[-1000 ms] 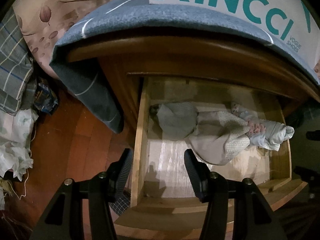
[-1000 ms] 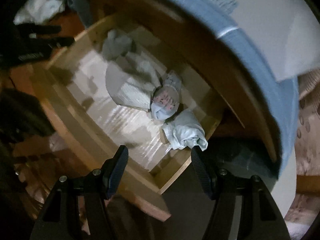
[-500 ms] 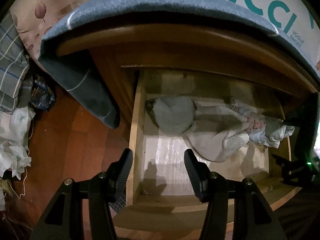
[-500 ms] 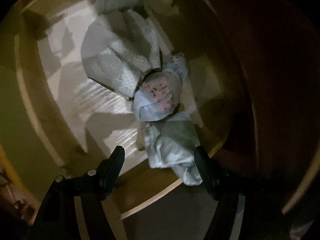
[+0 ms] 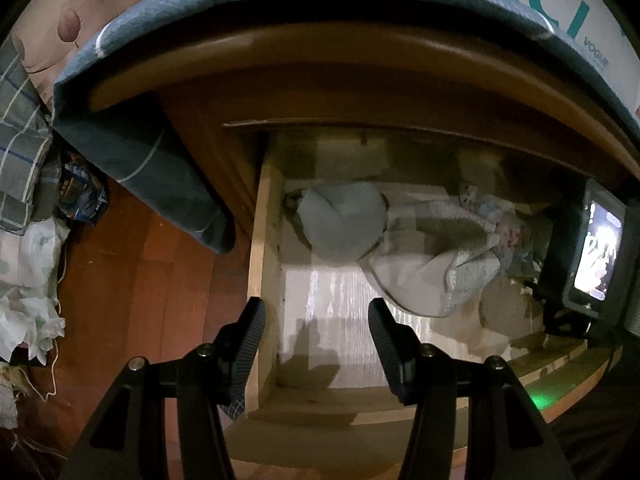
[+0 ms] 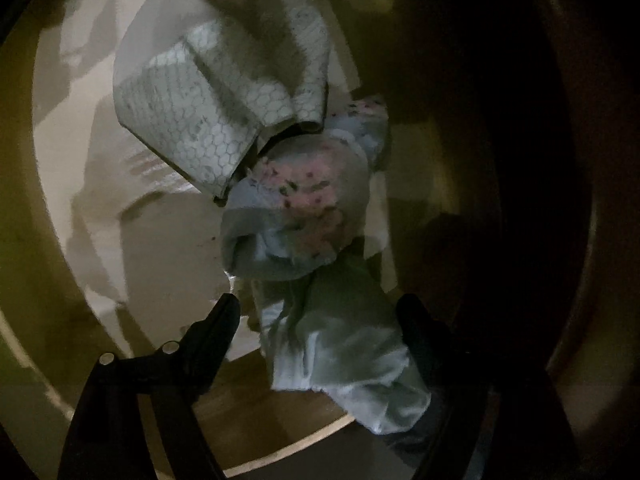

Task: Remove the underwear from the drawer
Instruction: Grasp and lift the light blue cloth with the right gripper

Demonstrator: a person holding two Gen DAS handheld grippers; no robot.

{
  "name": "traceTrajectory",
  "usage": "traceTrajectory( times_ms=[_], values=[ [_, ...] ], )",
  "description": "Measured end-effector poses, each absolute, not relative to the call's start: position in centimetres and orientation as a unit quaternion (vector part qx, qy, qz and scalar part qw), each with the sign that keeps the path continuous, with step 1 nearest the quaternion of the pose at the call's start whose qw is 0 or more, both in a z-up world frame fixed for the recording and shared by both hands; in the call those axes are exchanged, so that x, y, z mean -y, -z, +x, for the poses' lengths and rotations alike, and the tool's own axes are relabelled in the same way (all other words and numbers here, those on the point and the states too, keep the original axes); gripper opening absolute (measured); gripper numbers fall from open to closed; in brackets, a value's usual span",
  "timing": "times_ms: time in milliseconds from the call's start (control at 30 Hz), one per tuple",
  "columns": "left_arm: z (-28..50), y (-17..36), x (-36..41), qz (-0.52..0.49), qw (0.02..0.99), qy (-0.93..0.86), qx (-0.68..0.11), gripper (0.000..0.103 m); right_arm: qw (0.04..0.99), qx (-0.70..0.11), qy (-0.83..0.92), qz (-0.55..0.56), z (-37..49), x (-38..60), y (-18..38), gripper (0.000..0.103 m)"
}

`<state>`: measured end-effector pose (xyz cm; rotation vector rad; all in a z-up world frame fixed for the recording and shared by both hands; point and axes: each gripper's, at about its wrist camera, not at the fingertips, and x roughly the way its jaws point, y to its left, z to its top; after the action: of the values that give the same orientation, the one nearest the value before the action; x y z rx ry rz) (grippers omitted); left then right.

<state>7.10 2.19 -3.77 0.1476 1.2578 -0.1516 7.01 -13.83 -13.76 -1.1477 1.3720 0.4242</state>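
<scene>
The right tongs (image 6: 316,322) have come down into the drawer (image 5: 264,240). Before, they were up high and looked at the whole drawer from the side. Now they are low and close, and the pale blue underwear (image 6: 344,360) sits between their two wide-apart fingers. The pink spotted underwear (image 6: 308,208) looks much bigger. In the left view, the right tongs now show at the drawer's right end (image 5: 592,256), and the left tongs (image 5: 316,324) have moved closer to the drawer.

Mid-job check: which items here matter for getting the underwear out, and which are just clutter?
Job:
- drawer, open
- pale blue underwear, between the open right hand-held gripper fingers
- floral underwear
- honeycomb-pattern garment
- grey-blue bundle

Clutter:
- blue blanket
- plaid cloth
- shoe box
</scene>
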Motion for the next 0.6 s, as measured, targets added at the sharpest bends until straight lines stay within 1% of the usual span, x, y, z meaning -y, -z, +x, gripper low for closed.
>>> traceTrajectory(
  times_ms=[167, 233, 300, 367, 433, 533, 600],
  values=[
    [7.2, 4.1, -2.1, 0.073, 0.8, 0.07, -0.591, 0.055, 0.611, -0.605, -0.18, -0.478, 8.1, 14.5, 14.5, 0.07],
    [7.2, 4.2, -2.0, 0.074, 0.799, 0.071, -0.593, 0.055, 0.623, -0.61, -0.178, -0.456, 8.5, 14.7, 14.3, 0.065],
    [7.2, 4.2, -1.9, 0.075, 0.799, 0.072, -0.593, 0.055, 0.633, -0.619, -0.172, -0.432, 8.8, 15.0, 14.0, 0.057],
    [7.1, 4.2, -1.8, 0.076, 0.799, 0.073, -0.592, 0.055, 0.644, -0.625, -0.166, -0.409, 9.2, 15.3, 13.7, 0.053],
    [7.1, 4.2, -1.7, 0.076, 0.798, 0.073, -0.594, 0.055, 0.655, -0.637, -0.16, -0.373, 9.6, 15.8, 13.1, 0.049],
    [7.2, 4.3, -1.7, 0.078, 0.797, 0.073, -0.594, 0.055, 0.664, -0.682, -0.171, -0.255, 10.6, 17.3, 11.8, 0.046],
    [7.2, 4.4, -1.6, 0.078, 0.797, 0.073, -0.595, 0.055, 0.661, -0.695, -0.177, -0.22, 10.8, 17.8, 11.5, 0.045]
  ],
)
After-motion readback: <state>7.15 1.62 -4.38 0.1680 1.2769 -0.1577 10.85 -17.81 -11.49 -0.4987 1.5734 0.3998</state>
